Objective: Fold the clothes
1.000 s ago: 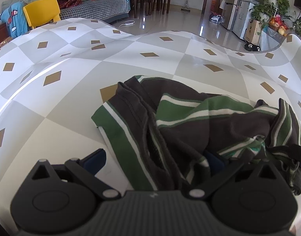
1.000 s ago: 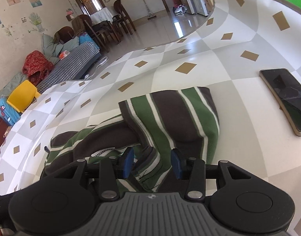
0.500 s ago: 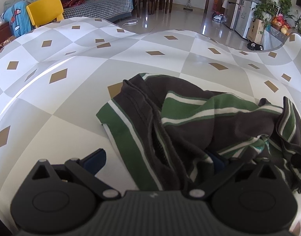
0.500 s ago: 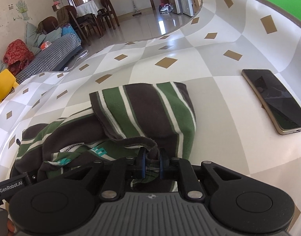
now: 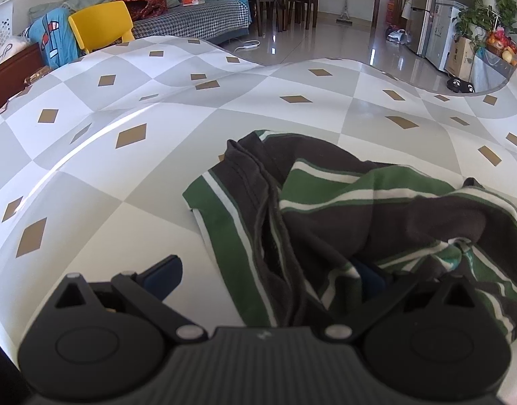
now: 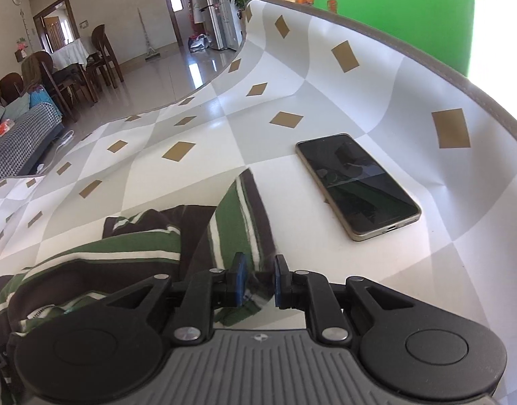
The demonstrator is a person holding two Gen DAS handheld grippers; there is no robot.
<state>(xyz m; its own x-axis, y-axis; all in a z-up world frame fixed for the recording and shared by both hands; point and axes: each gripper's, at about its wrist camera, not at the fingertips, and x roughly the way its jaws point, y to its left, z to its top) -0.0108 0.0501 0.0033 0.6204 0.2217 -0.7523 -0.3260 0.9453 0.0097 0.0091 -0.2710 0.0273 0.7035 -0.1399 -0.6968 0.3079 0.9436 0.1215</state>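
Now a fold of the shirt (image 6: 238, 222) was clamped by the right gripper (image 6: 258, 278), jaws easing slightly; left gripper (image 5: 265, 280) stayed spread, so unfolding could begin.

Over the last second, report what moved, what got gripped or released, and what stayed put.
The right gripper came from wide open to clamped on a fold of the striped shirt and has pulled it toward the phone; its jaws are now opening slightly, with cloth between them. The left gripper stayed open over the shirt's other end. The phone and tablecloth stayed where they were.
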